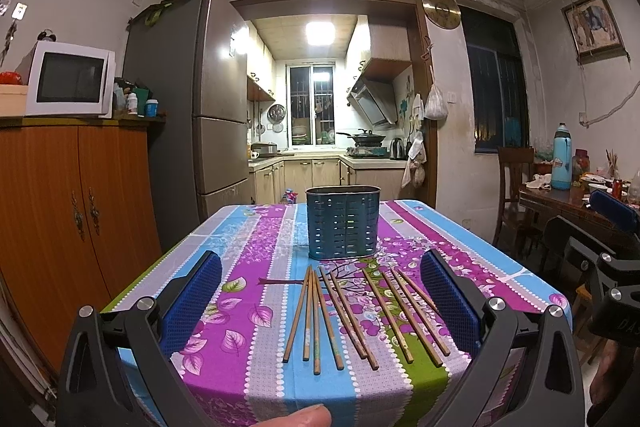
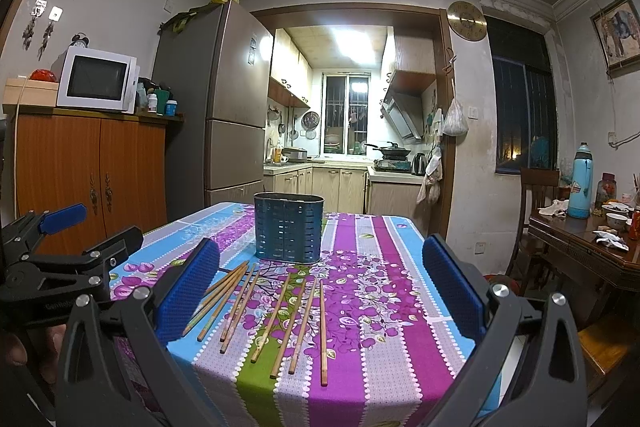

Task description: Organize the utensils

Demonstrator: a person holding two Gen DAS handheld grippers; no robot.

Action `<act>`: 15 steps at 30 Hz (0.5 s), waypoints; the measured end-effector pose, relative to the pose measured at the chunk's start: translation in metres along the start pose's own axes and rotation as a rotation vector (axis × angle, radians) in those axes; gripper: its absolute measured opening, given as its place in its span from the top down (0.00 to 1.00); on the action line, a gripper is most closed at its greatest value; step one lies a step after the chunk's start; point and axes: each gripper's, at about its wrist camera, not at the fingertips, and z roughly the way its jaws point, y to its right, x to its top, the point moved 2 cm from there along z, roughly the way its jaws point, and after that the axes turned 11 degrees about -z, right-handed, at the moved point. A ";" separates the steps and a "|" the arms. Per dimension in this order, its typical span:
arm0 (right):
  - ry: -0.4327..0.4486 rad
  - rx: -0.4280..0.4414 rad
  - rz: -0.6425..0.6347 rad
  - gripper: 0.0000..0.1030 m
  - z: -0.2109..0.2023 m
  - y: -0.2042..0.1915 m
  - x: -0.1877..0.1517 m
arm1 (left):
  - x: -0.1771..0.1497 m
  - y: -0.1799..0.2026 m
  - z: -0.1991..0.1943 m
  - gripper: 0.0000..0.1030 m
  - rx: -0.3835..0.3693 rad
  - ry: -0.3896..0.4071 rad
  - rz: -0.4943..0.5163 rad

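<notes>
Bamboo chopsticks [image 1: 360,315] are lying loose in a fan on the floral-clothed worktop [image 1: 224,311], just in front of an upright blue slotted utensil holder [image 1: 343,223]. The left tool [image 1: 320,303] and right tool [image 2: 320,291] are both hovering above the near edge, released, jaws spread wide and grasping nothing. No writing is reading clearly on the utensils.

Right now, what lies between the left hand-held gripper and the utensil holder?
Loose wooden chopsticks on the floral tablecloth, seen in the left wrist view.
</notes>
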 end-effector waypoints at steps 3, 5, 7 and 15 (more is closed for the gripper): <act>0.001 -0.001 -0.001 0.05 -0.001 0.000 0.001 | 0.001 -0.004 0.002 0.03 -0.026 0.002 -0.014; 0.002 -0.001 -0.002 0.05 -0.001 0.001 0.002 | 0.003 -0.006 0.004 0.03 -0.037 -0.009 -0.029; 0.001 0.000 -0.001 0.05 -0.001 0.001 0.002 | 0.003 -0.005 0.006 0.03 -0.004 -0.017 -0.002; 0.004 0.006 -0.007 0.05 -0.004 0.001 0.006 | 0.003 -0.010 0.008 0.03 0.049 -0.019 0.023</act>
